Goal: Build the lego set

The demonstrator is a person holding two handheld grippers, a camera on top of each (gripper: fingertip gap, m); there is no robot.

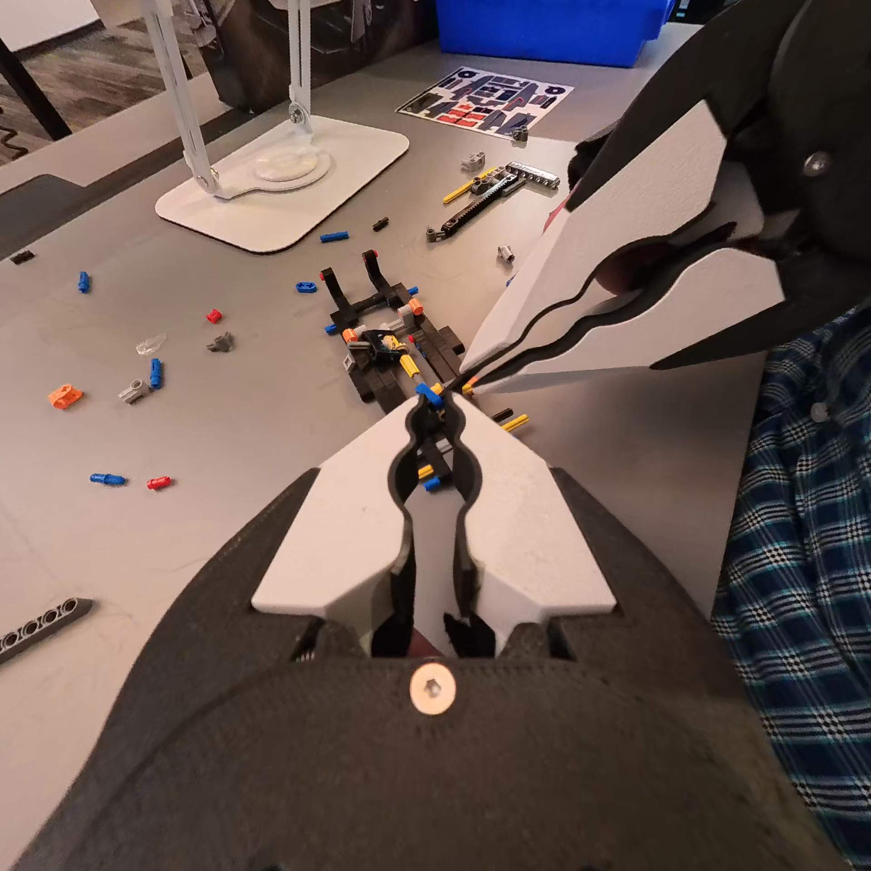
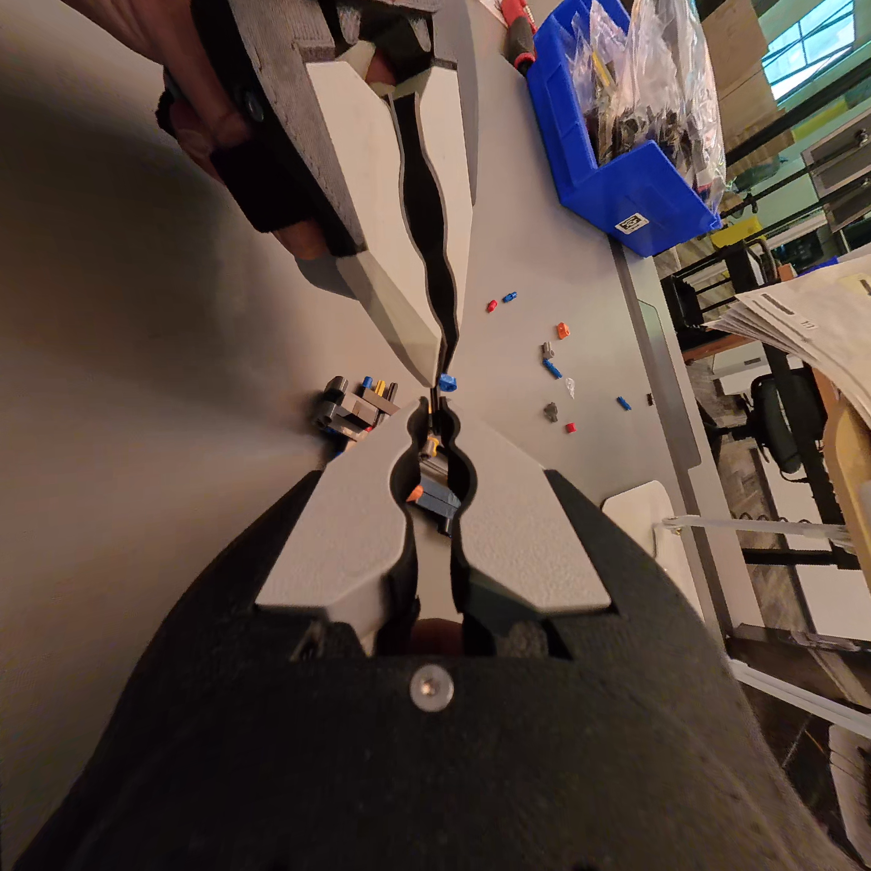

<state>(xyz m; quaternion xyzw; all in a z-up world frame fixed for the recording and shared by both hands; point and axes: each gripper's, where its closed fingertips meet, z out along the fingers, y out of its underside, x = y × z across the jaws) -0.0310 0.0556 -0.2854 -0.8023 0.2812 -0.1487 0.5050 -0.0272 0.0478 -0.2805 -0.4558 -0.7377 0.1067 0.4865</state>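
A black lego chassis (image 1: 377, 339) with yellow, orange and blue parts lies on the grey table (image 1: 212, 518). My left gripper (image 1: 436, 400) sits at the chassis's near end, shut on a blue pin (image 1: 429, 393) held against it. My right gripper (image 1: 464, 382) comes in from the right, its tips closed on a small yellow part (image 1: 467, 387) at the chassis's edge. In the right wrist view my right gripper (image 2: 436, 404) pinches a thin yellow and black part (image 2: 431, 417). There the left gripper (image 2: 440, 377) comes down from above with the blue pin (image 2: 447, 382). Part of the chassis (image 2: 353, 407) shows left of the fingers.
Loose blue, red, orange and grey pieces (image 1: 155, 372) lie scattered to the left. A rack subassembly (image 1: 490, 188), a sticker sheet (image 1: 485, 101), a white lamp base (image 1: 283, 188) and a blue bin (image 2: 612, 188) stand farther back. A grey beam (image 1: 42, 627) lies near left. A plaid sleeve (image 1: 801, 518) is on the right. Only a small space, under 4 cm, lies between the two pairs of fingers.
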